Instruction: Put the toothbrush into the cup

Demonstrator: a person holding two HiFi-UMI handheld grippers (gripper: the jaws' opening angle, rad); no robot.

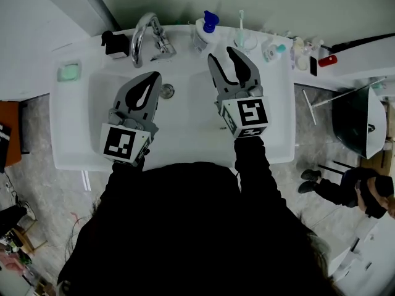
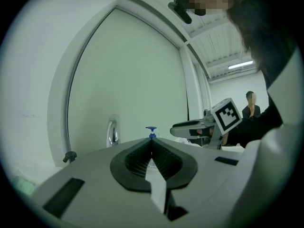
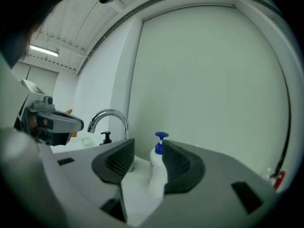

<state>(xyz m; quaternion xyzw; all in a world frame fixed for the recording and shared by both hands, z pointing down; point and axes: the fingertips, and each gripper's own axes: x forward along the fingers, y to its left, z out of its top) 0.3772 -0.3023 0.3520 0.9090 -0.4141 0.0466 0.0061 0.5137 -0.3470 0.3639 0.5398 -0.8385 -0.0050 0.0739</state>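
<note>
Standing in the cup (image 1: pixel 247 42), the toothbrush (image 1: pixel 241 21); right tool (image 1: pixel 222 56) wide open, left tool (image 1: pixel 153 77) closed.

- There's the toothbrush (image 1: pixel 241 21): thin and pale, standing nearly upright in the upper middle of the head view, just right of centre, its lower end down inside the cup.
- And the cup (image 1: pixel 245 41): small, clear, upright, directly below the brush's top end in the frame.
</note>
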